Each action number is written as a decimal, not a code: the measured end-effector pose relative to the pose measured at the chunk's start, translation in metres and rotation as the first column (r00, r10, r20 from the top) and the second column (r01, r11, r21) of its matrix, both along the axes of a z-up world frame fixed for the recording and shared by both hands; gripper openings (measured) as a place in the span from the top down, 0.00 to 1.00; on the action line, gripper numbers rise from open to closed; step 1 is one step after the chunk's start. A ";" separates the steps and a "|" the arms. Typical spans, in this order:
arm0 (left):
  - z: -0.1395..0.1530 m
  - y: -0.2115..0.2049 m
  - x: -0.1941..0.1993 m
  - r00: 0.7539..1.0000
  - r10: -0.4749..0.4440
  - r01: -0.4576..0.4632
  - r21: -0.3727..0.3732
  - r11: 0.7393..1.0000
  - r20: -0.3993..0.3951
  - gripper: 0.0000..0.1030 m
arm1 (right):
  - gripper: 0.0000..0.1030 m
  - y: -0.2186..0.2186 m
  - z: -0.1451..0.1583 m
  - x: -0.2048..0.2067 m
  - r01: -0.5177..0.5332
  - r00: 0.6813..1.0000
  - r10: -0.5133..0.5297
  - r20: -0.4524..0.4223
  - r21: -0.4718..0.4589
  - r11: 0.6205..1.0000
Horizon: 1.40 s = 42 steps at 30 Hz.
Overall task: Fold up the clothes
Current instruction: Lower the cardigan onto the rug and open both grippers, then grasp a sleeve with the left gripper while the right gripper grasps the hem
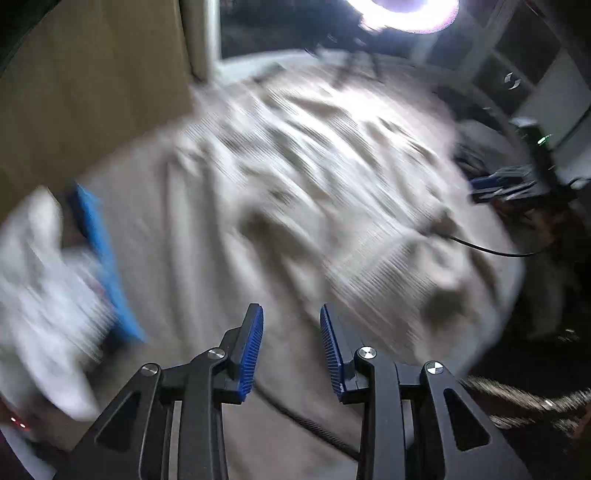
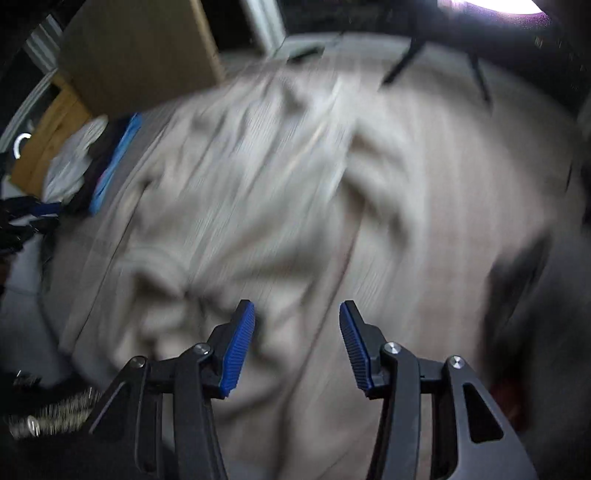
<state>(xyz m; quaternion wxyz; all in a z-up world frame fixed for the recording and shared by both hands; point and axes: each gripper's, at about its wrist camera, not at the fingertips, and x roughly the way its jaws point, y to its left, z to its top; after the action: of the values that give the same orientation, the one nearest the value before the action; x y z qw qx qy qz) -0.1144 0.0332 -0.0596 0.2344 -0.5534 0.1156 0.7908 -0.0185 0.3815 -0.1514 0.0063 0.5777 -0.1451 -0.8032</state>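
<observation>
Dim room, lit from above by a bright ring lamp on a dark tripod. Below it a bench covered with beige cloth, much blurred in both views. Spread across the bench, a wrinkled beige garment, collar or folds hard to tell. Left tongs spread apart, holding nothing, above the near edge of the garment. Right tongs also spread and empty, over the creased part. At the left side, white clothes beside a blue flat thing. Behind, a brown cardboard box
</observation>
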 end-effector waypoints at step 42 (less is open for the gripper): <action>0.004 0.027 0.141 0.994 0.095 -0.106 0.224 0.969 0.059 0.92 | 0.96 -0.003 0.070 0.079 -0.153 0.971 0.125 -0.204 -0.125 0.980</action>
<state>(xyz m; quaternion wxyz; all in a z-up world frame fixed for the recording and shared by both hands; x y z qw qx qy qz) 0.0262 0.0602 -0.0553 0.2584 -0.5469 -0.0089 0.7962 0.0601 0.3784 -0.0815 0.1173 0.5032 -0.1588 -0.8413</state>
